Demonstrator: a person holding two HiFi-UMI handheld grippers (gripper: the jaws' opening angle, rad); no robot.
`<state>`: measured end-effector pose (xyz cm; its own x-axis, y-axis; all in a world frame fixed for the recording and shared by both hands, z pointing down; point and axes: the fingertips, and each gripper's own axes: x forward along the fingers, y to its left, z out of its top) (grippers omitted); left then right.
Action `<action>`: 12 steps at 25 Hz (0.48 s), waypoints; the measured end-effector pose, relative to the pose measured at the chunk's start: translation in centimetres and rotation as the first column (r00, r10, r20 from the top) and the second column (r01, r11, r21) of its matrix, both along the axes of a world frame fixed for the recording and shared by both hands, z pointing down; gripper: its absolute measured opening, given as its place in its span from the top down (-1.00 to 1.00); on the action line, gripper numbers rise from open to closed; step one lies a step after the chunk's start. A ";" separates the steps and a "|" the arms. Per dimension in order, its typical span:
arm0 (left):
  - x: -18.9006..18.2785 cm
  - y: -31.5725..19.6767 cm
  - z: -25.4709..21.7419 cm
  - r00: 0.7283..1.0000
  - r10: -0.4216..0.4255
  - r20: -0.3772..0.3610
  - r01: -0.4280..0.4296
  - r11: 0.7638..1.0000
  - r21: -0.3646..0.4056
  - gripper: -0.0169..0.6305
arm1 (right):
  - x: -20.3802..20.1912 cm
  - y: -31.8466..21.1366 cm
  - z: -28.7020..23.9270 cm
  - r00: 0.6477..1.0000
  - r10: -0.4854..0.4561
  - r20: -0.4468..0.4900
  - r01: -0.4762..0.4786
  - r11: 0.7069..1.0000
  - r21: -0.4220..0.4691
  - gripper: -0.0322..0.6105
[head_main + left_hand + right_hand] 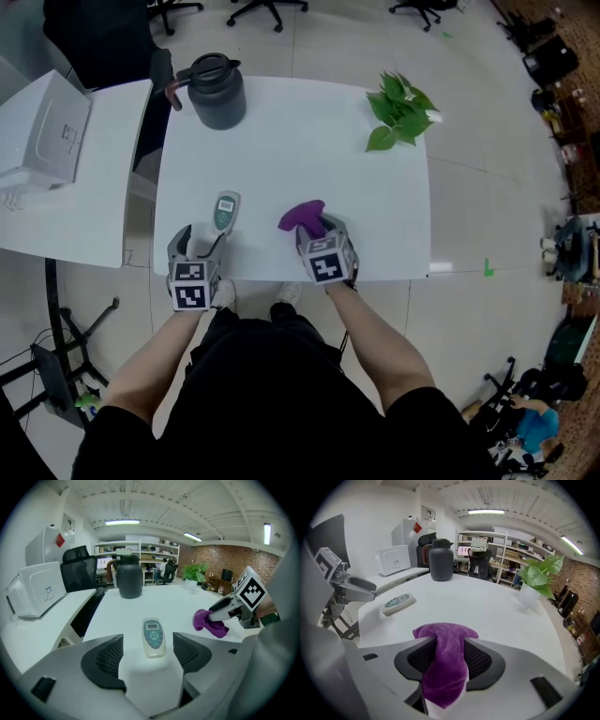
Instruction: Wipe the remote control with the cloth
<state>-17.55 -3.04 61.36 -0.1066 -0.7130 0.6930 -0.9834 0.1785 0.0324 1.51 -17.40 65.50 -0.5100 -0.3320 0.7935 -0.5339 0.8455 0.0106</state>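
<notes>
The white remote control (225,212) with a green-grey face lies flat on the white table (309,141), near its front-left edge. My left gripper (201,246) stands open just short of it; in the left gripper view the remote (153,637) sits between the jaw tips, touching neither. The purple cloth (305,217) lies bunched on the table to the remote's right. My right gripper (321,231) is around it: in the right gripper view the cloth (444,656) lies loosely between the parted jaws, with a strip of table showing beside the right pad.
A dark grey jug (217,91) stands at the table's back left and a green potted plant (401,108) at the back right. A white box-like device (42,131) sits on a side table to the left. The table's front edge (281,277) is right under both grippers.
</notes>
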 end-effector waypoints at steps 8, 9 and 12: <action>1.5 -0.2 -5.6 0.989 0.144 0.025 -0.146 0.980 0.137 -0.06 | -2.2 4.6 -10.1 0.976 -0.040 0.215 0.017 0.994 0.108 0.27; 2.1 -0.5 -6.5 0.985 0.169 0.025 -0.171 0.973 0.158 -0.05 | -2.7 5.4 -10.9 0.971 -0.043 0.236 0.017 0.994 0.110 0.28; 4.0 -0.7 -8.4 0.967 0.252 0.039 -0.254 0.946 0.203 0.01 | -3.8 7.5 -12.6 0.960 -0.042 0.277 0.007 0.992 0.125 0.42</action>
<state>-13.60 -3.71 53.01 0.0881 -0.8439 0.5292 -0.9959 -0.0855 0.0295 -2.30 -9.90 52.87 -0.7141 -0.4016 0.5734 -0.5093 0.8600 -0.0319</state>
